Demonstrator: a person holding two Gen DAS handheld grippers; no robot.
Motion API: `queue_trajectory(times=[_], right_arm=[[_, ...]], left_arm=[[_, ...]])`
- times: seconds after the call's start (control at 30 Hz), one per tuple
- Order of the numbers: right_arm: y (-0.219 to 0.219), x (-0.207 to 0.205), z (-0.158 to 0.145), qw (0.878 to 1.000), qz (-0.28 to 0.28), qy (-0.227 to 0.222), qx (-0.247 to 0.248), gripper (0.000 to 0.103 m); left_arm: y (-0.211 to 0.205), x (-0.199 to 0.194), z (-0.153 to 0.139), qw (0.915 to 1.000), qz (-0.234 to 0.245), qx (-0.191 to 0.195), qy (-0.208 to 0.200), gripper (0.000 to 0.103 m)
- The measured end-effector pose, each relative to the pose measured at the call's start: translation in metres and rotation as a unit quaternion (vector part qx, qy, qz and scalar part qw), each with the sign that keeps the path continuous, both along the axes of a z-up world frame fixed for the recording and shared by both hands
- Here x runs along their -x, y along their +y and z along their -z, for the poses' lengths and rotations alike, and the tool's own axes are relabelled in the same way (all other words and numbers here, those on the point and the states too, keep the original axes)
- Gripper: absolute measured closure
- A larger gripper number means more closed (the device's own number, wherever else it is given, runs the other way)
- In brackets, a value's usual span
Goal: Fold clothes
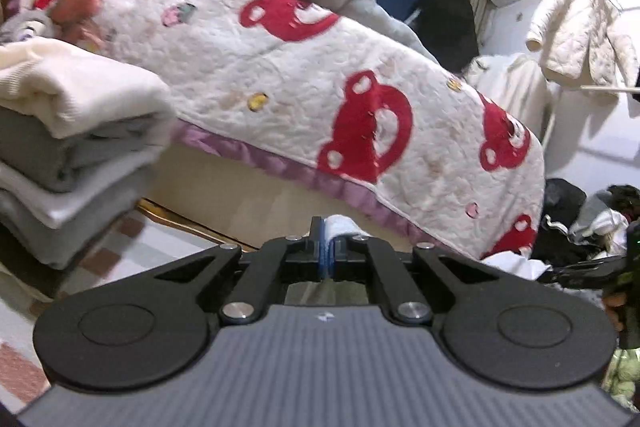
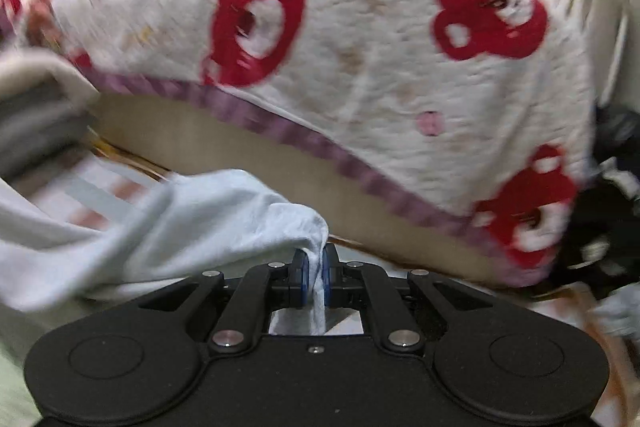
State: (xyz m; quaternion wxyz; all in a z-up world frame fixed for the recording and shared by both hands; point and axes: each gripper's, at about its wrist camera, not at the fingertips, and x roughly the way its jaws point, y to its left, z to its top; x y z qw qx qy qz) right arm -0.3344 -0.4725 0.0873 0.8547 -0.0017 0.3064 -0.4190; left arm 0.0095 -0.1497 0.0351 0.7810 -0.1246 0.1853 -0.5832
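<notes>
Left claw [image 1: 329, 251]: clamped on white cloth [image 1: 340, 225].
Right claw [image 2: 315, 273]: clamped on cloth, thin pinch.
Risk: slip from pads; drag across bed [image 2: 360, 39] edge, bumping stack [image 1: 76, 147].

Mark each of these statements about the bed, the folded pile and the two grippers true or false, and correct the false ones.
1. The right gripper pinches a pale blue cloth. True.
2. The blanket on the bed carries blue stars. False: it carries red bear shapes.
3. A stack of folded clothes sits at the left in the left wrist view. True.
4. The left gripper stands wide open. False: its jaws are shut, with a bit of white fabric showing at the tips.
5. A cream jacket hangs at the right. True.
</notes>
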Motion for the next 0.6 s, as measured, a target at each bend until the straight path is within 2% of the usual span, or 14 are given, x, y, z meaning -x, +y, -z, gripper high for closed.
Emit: queue_trajectory(times=[0.07, 0.13, 0.2, 0.27, 0.3, 0.33, 0.37, 0.4, 0.47, 0.53, 0.6], right_arm=[[-0.019, -0.003, 0.022, 0.999, 0.033, 0.023, -0.028, 0.095], [-0.038, -0.013, 0.051, 0.993, 0.081, 0.061, -0.059, 0.090], [-0.045, -0.030, 0.079, 0.980, 0.148, 0.112, -0.074, 0.071], [-0.026, -0.050, 0.090, 0.980, 0.145, 0.108, -0.082, 0.071], [-0.010, -0.061, 0.090, 0.986, 0.097, 0.079, -0.109, 0.065], [0.006, -0.072, 0.090, 0.988, 0.048, 0.051, -0.135, 0.063], [0.022, -0.083, 0.089, 0.986, -0.005, 0.026, -0.164, 0.063], [0.037, -0.097, 0.090, 0.977, -0.071, 0.014, -0.200, 0.063], [0.063, -0.124, 0.089, 0.951, -0.185, -0.008, -0.247, 0.063], [0.086, -0.147, 0.093, 0.920, -0.272, -0.012, -0.283, 0.057], [0.106, -0.168, 0.100, 0.887, -0.342, -0.004, -0.311, 0.041]], left_arm=[[-0.015, -0.002, 0.007, 0.9996, 0.010, -0.021, 0.018, 0.101], [-0.028, -0.005, 0.017, 0.9983, 0.017, -0.038, 0.041, 0.101], [-0.034, -0.013, 0.033, 0.9957, 0.018, -0.047, 0.077, 0.101], [-0.037, -0.023, 0.054, 0.9920, 0.012, -0.060, 0.111, 0.101], [-0.039, -0.029, 0.064, 0.9896, 0.009, -0.067, 0.127, 0.101], [-0.040, -0.034, 0.072, 0.9869, 0.004, -0.075, 0.142, 0.101], [-0.039, -0.041, 0.080, 0.9841, -0.004, -0.081, 0.158, 0.101], [-0.038, -0.046, 0.085, 0.9815, -0.010, -0.079, 0.174, 0.101], [-0.033, -0.056, 0.094, 0.9770, -0.008, -0.068, 0.202, 0.101], [-0.029, -0.061, 0.100, 0.9723, -0.005, -0.062, 0.225, 0.101], [-0.025, -0.063, 0.105, 0.9690, -0.002, -0.061, 0.240, 0.101]])
